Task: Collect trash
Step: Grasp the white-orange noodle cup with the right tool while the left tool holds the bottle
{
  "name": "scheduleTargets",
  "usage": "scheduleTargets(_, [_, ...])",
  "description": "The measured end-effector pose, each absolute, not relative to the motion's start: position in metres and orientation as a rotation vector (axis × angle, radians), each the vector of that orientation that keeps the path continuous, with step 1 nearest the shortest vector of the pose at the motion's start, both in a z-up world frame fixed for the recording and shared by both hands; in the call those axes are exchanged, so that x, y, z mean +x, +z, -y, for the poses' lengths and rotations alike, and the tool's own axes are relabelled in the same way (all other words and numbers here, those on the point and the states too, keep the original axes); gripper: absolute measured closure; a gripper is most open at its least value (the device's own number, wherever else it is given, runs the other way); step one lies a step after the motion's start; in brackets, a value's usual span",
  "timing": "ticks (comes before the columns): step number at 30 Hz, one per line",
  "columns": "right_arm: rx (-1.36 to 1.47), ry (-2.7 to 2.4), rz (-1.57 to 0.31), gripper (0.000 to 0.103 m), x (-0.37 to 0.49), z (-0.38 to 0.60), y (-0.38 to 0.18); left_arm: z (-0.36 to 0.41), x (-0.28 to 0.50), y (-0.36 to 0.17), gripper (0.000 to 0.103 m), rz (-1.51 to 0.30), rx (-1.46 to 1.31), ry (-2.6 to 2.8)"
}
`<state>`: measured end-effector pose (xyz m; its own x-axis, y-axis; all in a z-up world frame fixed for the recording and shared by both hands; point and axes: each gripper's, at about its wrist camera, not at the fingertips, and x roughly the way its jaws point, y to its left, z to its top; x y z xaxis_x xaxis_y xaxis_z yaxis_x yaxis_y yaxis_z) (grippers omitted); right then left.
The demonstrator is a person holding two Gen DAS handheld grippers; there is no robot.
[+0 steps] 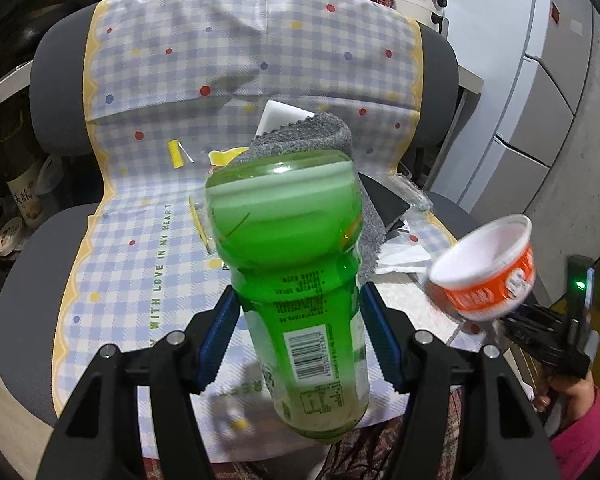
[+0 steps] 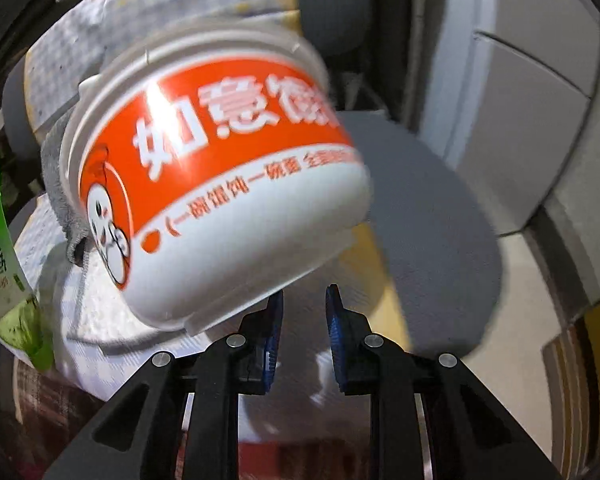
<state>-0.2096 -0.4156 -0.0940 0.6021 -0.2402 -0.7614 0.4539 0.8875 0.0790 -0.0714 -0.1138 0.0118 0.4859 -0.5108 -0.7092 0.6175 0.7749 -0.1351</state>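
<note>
My left gripper (image 1: 300, 292) is shut on a green plastic bottle (image 1: 296, 264), its blue pads pressing the labelled body while the bottle's base points away from me. The same bottle (image 2: 0, 240) shows at the left edge of the right wrist view. An orange-and-white instant-food bowl (image 2: 220, 168) hangs tilted and blurred just ahead of my right gripper (image 2: 305, 294). Its lower edge meets my left fingertip. The right jaws stand a narrow gap apart with nothing between the pads. In the left wrist view the bowl (image 1: 484, 272) is at the seat's right edge; I cannot tell whether it rests there.
A grey chair with a checked cloth cover (image 1: 160, 200) holds a grey towel (image 1: 312, 136), a white block (image 1: 280, 116), yellow wrappers (image 1: 175, 154), a black item (image 1: 384, 200) and white paper (image 1: 404, 256). Grey drawers (image 1: 540, 100) stand at right. A hand in a pink sleeve (image 1: 576, 412) holds the right gripper.
</note>
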Motion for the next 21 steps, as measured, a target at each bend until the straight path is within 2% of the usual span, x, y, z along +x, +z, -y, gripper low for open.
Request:
scheduleTargets(5, [0.304,-0.365,-0.836,0.08,-0.186,0.418,-0.109,0.109,-0.065,0.008,0.042,-0.833,0.129,-0.66])
scheduleTargets(11, [0.3,-0.437,-0.791,0.075,-0.235,0.424,-0.095,0.107,-0.063,0.009,0.043,-0.825,0.12,-0.663])
scheduleTargets(15, [0.348,-0.465,-0.67,0.072,-0.274,0.427,-0.058,0.112,-0.065,0.015,0.043,-0.804,0.116,-0.687])
scheduleTargets(19, [0.333,-0.409,-0.541,0.072,-0.264,0.419,-0.024,0.116,-0.067,0.019,0.043,-0.79,0.121,-0.695])
scheduleTargets(20, [0.32,-0.385,-0.523,0.07,-0.252,0.418,-0.018,0.116,-0.067,0.019,0.042,-0.79,0.122,-0.694])
scheduleTargets(21, [0.309,-0.361,-0.506,0.062,-0.239,0.413,-0.012,0.116,-0.067,0.019,0.043,-0.791,0.121,-0.693])
